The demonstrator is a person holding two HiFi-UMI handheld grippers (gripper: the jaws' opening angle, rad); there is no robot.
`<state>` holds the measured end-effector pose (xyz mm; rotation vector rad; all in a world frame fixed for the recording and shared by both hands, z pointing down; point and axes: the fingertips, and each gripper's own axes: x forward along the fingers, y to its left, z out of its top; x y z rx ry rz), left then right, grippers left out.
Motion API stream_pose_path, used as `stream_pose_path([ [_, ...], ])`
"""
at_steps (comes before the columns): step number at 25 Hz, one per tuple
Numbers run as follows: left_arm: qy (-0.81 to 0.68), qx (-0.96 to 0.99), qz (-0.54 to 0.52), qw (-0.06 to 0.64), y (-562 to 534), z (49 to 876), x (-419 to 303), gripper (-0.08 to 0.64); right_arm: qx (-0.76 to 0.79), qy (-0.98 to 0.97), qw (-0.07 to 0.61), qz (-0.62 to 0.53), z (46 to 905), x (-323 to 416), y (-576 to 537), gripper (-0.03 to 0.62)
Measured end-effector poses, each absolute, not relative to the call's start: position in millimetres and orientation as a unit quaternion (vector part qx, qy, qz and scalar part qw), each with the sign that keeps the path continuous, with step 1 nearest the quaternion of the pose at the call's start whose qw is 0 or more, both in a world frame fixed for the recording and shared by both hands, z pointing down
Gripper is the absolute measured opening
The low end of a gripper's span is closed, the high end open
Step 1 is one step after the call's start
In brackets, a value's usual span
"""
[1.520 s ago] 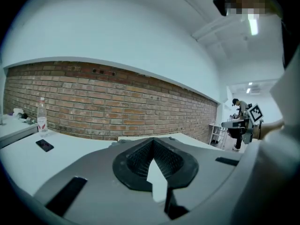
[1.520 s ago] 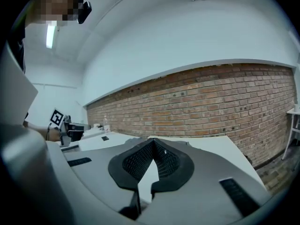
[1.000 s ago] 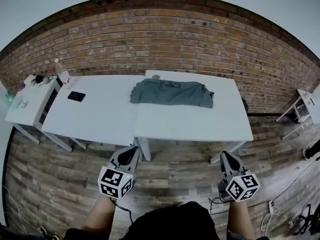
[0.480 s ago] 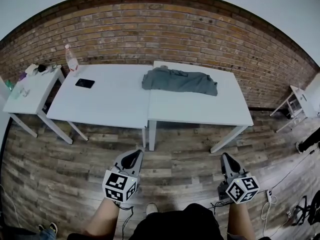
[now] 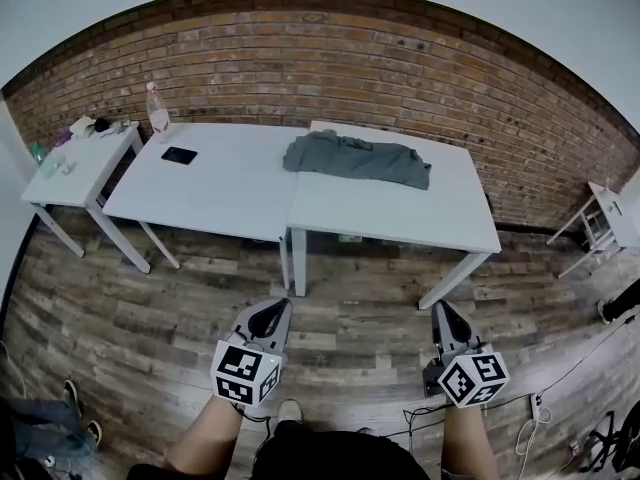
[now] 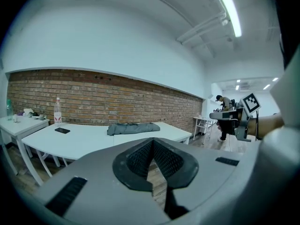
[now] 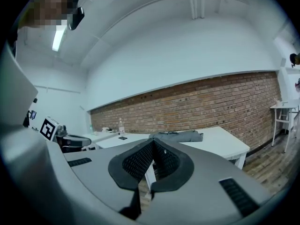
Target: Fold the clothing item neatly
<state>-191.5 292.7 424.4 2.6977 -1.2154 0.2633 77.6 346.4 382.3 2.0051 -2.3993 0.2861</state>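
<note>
Grey crumpled clothing item (image 5: 357, 158) is seen lying in a loose, elongated heap on the white rectangular tabletop (image 5: 400, 218), toward its far edge and close to the red brick wall (image 5: 330, 63). It is touched by neither gripper.

A second white tabletop (image 5: 215, 193) is set against the left side of the first, with their edges meeting. A flat black phone (image 5: 179, 155) is laid on it, and a clear plastic bottle (image 5: 157, 111) is stood upright near its far left corner. A smaller white side table (image 5: 70, 168) is placed further left; the small items on it cannot be made out.

The left gripper (image 5: 268, 318) and the right gripper (image 5: 441, 320) are held low over the grey-brown wooden plank floor (image 5: 130, 298), on the near side of the tabletop and well apart from it. Both are pointed toward the tabletop, and some distance is kept between them.

In the left gripper view the two black ribbed jaws are seen pressed together at their tips, with nothing caught between them. The same is shown in the right gripper view, where the jaws are closed and empty. The clothing item is seen beyond the jaws in both gripper views, spread along the tabletop in front of the brick wall.
</note>
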Motion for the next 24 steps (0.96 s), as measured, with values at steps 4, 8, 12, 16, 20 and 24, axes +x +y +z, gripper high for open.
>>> stream_pose_path([
  [4, -0.400, 0.906, 0.097, 0.099, 318, 425, -160, -0.005, 0.629, -0.772, -0.009, 0.090, 380, 89, 366, -0.003],
  [8, -0.393, 0.905, 0.114, 0.113, 337, 435, -133, -0.005, 0.621, -0.779, -0.010, 0.091, 384, 99, 379, -0.003],
  [12, -0.393, 0.905, 0.126, 0.100, 347, 433, -121, -0.005, 0.614, -0.785, -0.002, 0.079, 385, 101, 391, -0.003],
  [16, -0.397, 0.905, 0.120, 0.092, 349, 425, -114, -0.005, 0.611, -0.787, 0.004, 0.078, 388, 105, 399, -0.003],
  [20, -0.394, 0.907, 0.127, 0.079, 353, 424, -106, -0.005, 0.612, -0.787, 0.004, 0.078, 390, 109, 406, -0.003],
  [24, -0.397, 0.906, 0.134, 0.066, 356, 421, -103, -0.005, 0.611, -0.788, -0.008, 0.074, 387, 112, 412, -0.003],
])
